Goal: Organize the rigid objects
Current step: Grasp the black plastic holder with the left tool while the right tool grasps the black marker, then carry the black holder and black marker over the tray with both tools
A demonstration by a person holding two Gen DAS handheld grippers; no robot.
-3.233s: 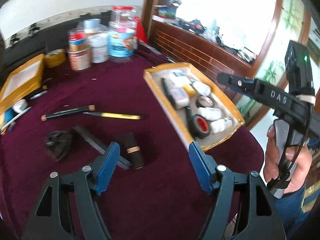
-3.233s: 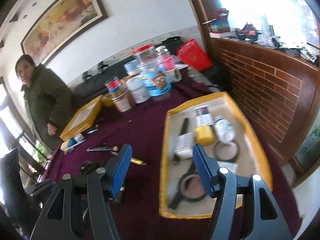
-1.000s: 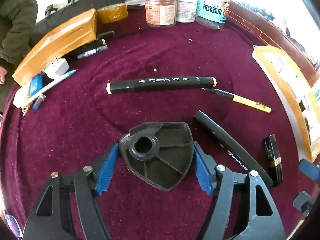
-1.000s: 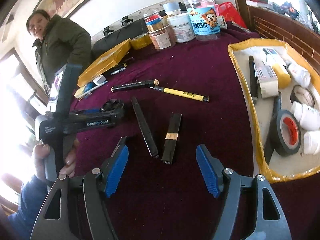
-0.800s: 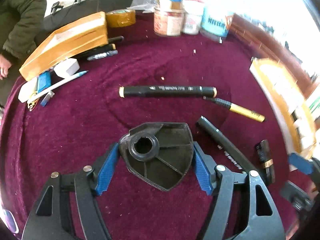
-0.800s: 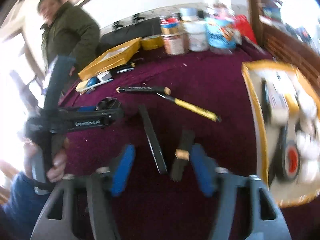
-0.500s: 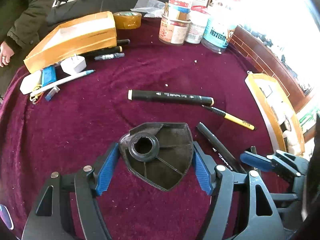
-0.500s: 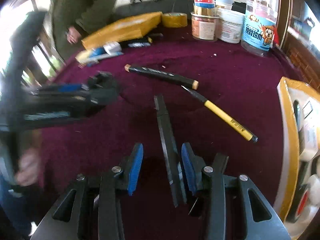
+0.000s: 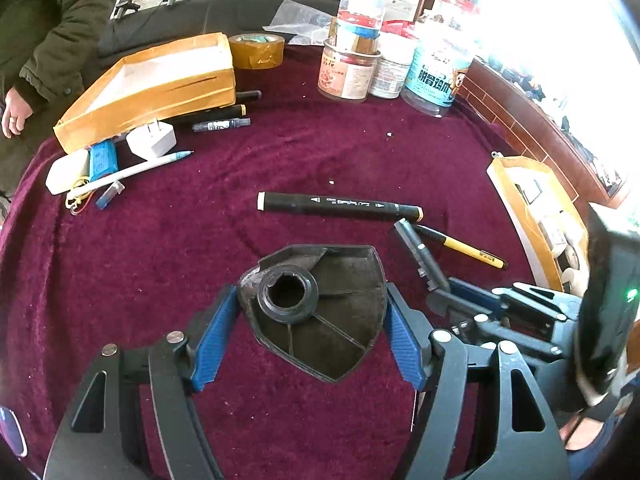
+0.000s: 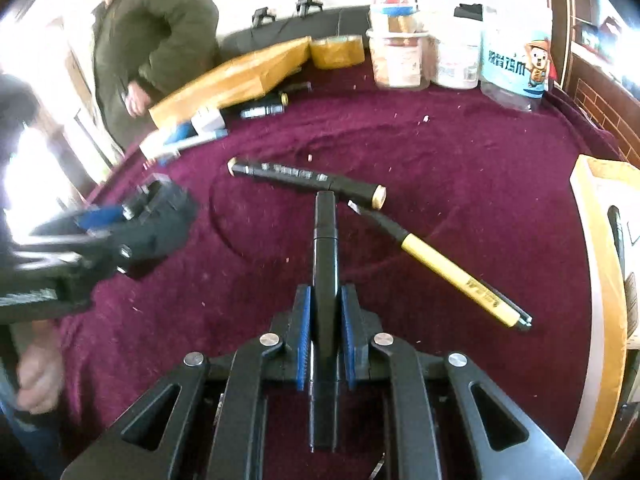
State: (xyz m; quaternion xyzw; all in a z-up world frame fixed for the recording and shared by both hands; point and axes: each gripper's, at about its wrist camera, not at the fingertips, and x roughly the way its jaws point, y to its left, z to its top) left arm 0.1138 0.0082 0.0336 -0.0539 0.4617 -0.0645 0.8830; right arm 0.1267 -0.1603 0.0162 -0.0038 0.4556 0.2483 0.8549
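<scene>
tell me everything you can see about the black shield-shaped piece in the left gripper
The black shield-shaped piece looks like moulded plastic, matte and scuffed. Its open side faces the camera: a raised rim around the edge, thin ribs fanning from a round collar with a hole near the upper left. The point aims toward the camera. The left gripper is shut on it, one blue pad on each side edge. Whether it touches the maroon cloth cannot be told.

Marker (image 9: 339, 203) behind pen (image 9: 460, 246) on tablecloth (image 9: 200, 240)
</scene>
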